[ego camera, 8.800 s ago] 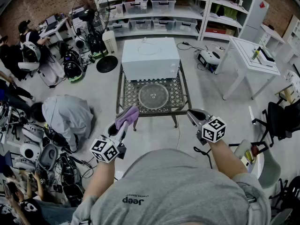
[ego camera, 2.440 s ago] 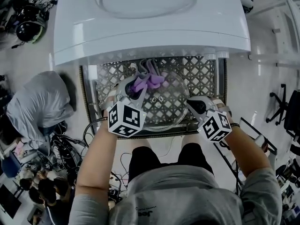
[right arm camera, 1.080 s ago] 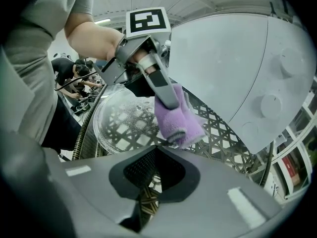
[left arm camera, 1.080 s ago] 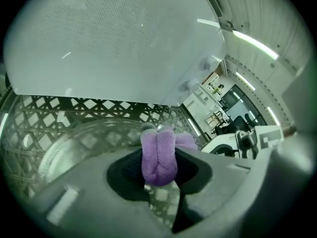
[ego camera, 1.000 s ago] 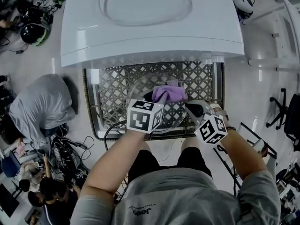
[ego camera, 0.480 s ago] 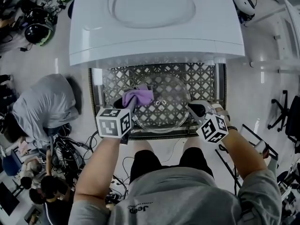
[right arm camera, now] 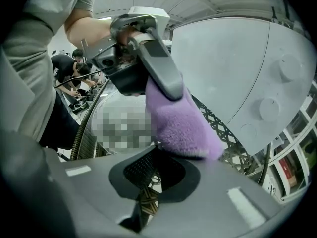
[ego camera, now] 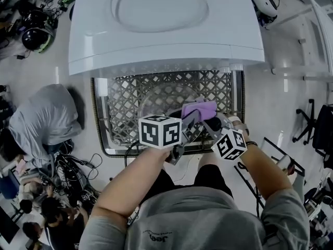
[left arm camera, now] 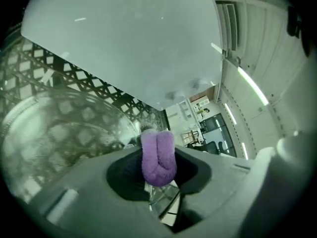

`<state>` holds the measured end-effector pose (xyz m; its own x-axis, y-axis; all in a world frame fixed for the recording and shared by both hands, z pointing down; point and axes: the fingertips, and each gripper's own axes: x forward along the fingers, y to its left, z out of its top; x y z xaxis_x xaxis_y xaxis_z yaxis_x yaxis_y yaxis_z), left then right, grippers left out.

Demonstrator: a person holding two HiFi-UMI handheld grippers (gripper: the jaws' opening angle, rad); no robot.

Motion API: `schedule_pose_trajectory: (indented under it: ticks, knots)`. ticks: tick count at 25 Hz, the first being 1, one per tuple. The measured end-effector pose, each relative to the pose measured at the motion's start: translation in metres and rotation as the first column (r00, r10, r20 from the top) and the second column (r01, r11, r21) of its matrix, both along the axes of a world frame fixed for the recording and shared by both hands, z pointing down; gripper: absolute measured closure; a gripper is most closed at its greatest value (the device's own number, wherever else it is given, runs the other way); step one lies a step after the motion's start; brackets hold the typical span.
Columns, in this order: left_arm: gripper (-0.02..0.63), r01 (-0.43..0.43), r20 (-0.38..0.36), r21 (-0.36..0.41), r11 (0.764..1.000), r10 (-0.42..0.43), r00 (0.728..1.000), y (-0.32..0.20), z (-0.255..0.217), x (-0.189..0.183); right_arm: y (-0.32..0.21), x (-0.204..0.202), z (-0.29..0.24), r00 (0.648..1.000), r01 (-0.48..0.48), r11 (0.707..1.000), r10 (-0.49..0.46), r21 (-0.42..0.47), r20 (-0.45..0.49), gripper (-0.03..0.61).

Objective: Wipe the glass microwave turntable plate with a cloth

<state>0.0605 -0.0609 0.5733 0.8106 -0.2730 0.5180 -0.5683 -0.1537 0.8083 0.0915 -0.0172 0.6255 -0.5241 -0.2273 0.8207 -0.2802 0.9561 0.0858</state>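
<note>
My left gripper [ego camera: 191,120] has its jaws clamped on the folded purple cloth [ego camera: 200,110] and presses it against the right edge of the glass plate [ego camera: 156,100]. The plate lies on the lattice bench [ego camera: 117,113] below the white microwave [ego camera: 161,30]. My right gripper [ego camera: 210,124] sits just beside the cloth, jaws narrow on the plate's rim.

One white microwave [ego camera: 161,30], one lattice worktop [ego camera: 118,100], one glass turntable plate [ego camera: 156,99], one purple cloth [ego camera: 200,110] at centre frame, and two grippers, left gripper [ego camera: 191,118] and right gripper [ego camera: 211,124], each bearing one marker cube.
</note>
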Motion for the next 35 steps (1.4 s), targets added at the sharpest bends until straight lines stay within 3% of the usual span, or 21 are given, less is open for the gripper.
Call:
schedule_pose_trajectory:
  ticks: [2, 5, 12, 19, 25, 28, 32, 35]
  knots:
    - [0.512, -0.006, -0.015, -0.029, 1.000, 0.005, 1.000, -0.003, 0.009, 0.017, 0.000, 0.000, 0.000, 1.000, -0.005, 1.000, 0.005, -0.001, 0.005, 0.571]
    - [0.512, -0.021, 0.042, -0.052, 0.998, 0.023, 0.999, -0.005, 0.030, 0.021, 0.000, 0.001, 0.000, 1.000, -0.004, 1.000, 0.004, 0.002, 0.005, 0.572]
    - [0.512, -0.069, 0.187, 0.019, 0.997, 0.064, 0.980, -0.002, 0.045, 0.009, 0.000, 0.002, 0.001, 1.000, 0.000, 1.000, 0.000, 0.006, 0.001, 0.572]
    - [0.512, -0.028, 0.285, 0.022, 0.999, 0.021, 0.958, 0.009, 0.043, -0.078, 0.000, 0.003, 0.000, 1.000, 0.004, 1.000, -0.004, 0.003, -0.012, 0.571]
    - [0.512, 0.037, 0.413, 0.023, 0.999, -0.043, 0.910, 0.028, 0.037, -0.180, 0.000, 0.003, 0.001, 1.000, 0.013, 1.000, -0.013, 0.005, -0.027, 0.571]
    - [0.512, 0.057, 0.424, 0.019, 0.998, -0.060, 0.904, 0.033, 0.034, -0.200, -0.001, 0.003, 0.001, 1.000, 0.012, 1.000, -0.012, 0.005, -0.029, 0.571]
    - [0.512, 0.059, 0.434, 0.034, 0.998, -0.067, 0.898, 0.033, 0.032, -0.198, 0.000, 0.002, 0.001, 1.000, 0.007, 1.000, -0.007, 0.001, -0.027, 0.572]
    - [0.515, 0.085, 0.362, 0.027, 0.996, -0.090, 0.928, 0.034, 0.025, -0.177, 0.000, 0.001, 0.001, 1.000, 0.009, 1.000, -0.009, 0.004, -0.025, 0.572]
